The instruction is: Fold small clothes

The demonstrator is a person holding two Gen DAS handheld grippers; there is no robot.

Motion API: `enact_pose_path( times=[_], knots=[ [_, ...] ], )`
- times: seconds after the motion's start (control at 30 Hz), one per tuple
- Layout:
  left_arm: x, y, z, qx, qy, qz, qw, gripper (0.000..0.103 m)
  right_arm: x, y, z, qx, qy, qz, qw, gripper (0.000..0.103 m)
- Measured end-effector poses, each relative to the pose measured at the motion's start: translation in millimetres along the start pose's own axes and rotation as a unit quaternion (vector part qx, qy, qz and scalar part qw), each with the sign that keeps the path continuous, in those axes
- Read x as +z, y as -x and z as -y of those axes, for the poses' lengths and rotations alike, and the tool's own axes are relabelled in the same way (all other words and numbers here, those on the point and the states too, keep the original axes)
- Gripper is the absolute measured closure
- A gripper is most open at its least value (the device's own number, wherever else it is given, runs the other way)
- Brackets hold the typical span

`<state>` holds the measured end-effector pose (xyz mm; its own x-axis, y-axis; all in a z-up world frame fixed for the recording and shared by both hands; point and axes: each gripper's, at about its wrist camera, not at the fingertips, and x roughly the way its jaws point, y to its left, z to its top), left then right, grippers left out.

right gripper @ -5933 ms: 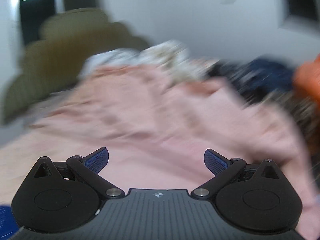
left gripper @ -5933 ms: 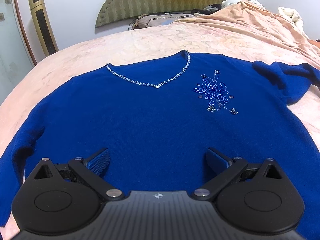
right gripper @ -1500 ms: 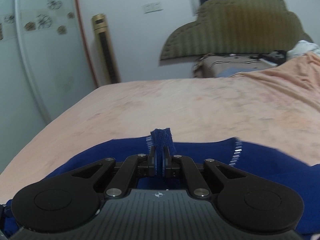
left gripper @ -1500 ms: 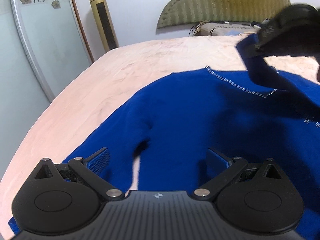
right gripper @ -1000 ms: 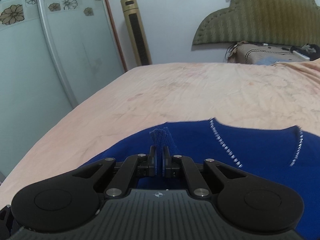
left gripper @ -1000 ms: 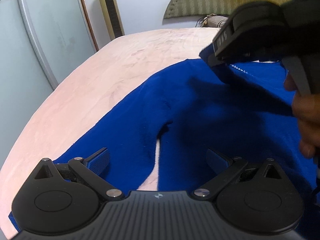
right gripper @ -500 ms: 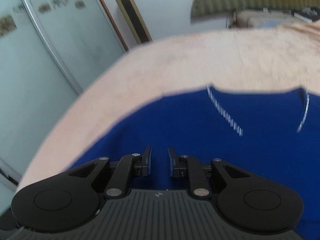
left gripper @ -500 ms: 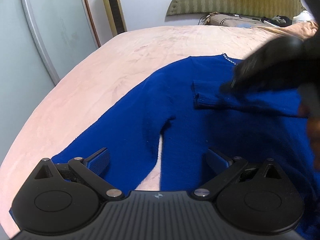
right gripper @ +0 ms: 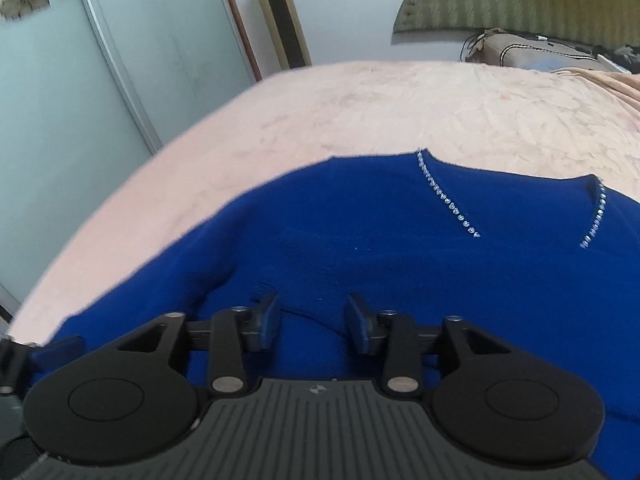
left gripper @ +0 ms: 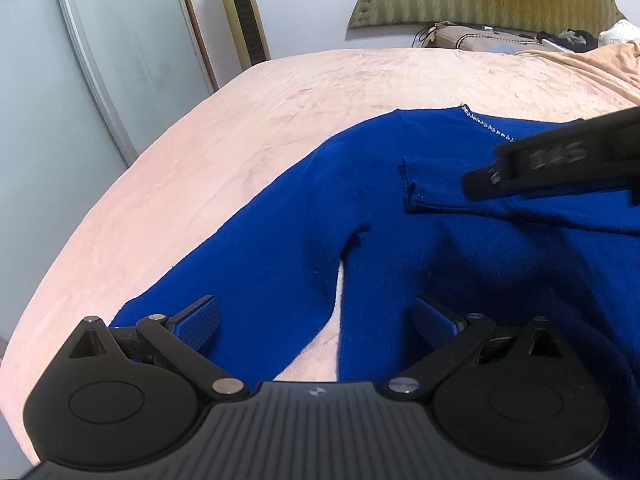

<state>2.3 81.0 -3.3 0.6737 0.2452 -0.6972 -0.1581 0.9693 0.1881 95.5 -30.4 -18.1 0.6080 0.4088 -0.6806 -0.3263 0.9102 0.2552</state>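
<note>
Royal blue knit all over the place here: the sweater (left gripper: pixel 460 272) is spread flat on the pink bedspread (left gripper: pixel 240 128), front side up, with that little beaded trim along the neckline (right gripper: pixel 446 200) catching the light. One sleeve (left gripper: pixel 256 264) runs down along the near-left edge of the bed, and the other sleeve's cuff (left gripper: pixel 428 188) is lying folded across the chest area, just below the neckline.

The right gripper (right gripper: pixel 314 322) is the one to watch. Its jaws are about halfway apart and opening, pads clear of the fabric on both sides. The sweater sits right under and in front of them but nothing is pinched between them. From the left wrist view you can see it (left gripper: pixel 480 184) as a blurry black shape hanging just past the folded cuff, right above the cloth; whether it's brushing the fabric there I can't tell.

The left gripper (left gripper: pixel 316 320) is spread wide, fingers well apart, hovering low over the spot where the near sleeve meets the body. Nothing in its grip either, one pad (left gripper: pixel 198 322) over the sleeve, the other over the torso.

Tall gold tower fan (left gripper: pixel 240 12) and a frosted sliding door (left gripper: pixel 80 60) behind the bed.
</note>
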Motion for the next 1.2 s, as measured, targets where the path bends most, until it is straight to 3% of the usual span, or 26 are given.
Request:
enact_pose_path(
  times=[0.13, 0.4, 0.5, 0.7, 0.87, 1.03, 1.2],
  knots=[
    [0.5, -0.2, 2.0, 0.002, 0.000, 0.000, 1.0000, 0.000, -9.3, 18.1, 6.1, -0.015, -0.004, 0.022, 1.000, 0.035],
    [-3.6, 9.4, -5.4, 0.017, -0.001, 0.010, 0.9998, 0.000, -35.0, 33.1, 26.2, -0.015, -0.040, 0.018, 0.999, 0.032],
    [-13.8, 15.0, -24.3, 0.058, -0.001, 0.018, 0.9982, 0.000, -45.8, 32.0, 28.5, -0.005, -0.050, 0.010, 0.999, 0.032],
    [-39.9, 6.4, -83.1, 0.137, 0.056, -0.027, 0.9887, 0.000, -55.0, 35.2, 2.1, 0.030, -0.008, 0.004, 1.000, 0.032],
    [-55.4, 6.3, -116.7, 0.154, 0.084, -0.045, 0.9834, 0.000, -54.5, 37.6, -36.1, 0.071, 0.062, 0.003, 0.996, 0.028],
    [-61.8, 15.9, -151.6, 0.219, 0.095, -0.034, 0.9704, 0.000, -56.1, 36.7, -56.6, 0.086, 0.096, 0.000, 0.992, 0.026],
    [-72.7, 25.2, -203.1, 0.287, 0.155, -0.046, 0.9441, 0.000, -60.7, 32.7, -56.4, 0.085, 0.096, -0.006, 0.992, 0.026]
  ],
)
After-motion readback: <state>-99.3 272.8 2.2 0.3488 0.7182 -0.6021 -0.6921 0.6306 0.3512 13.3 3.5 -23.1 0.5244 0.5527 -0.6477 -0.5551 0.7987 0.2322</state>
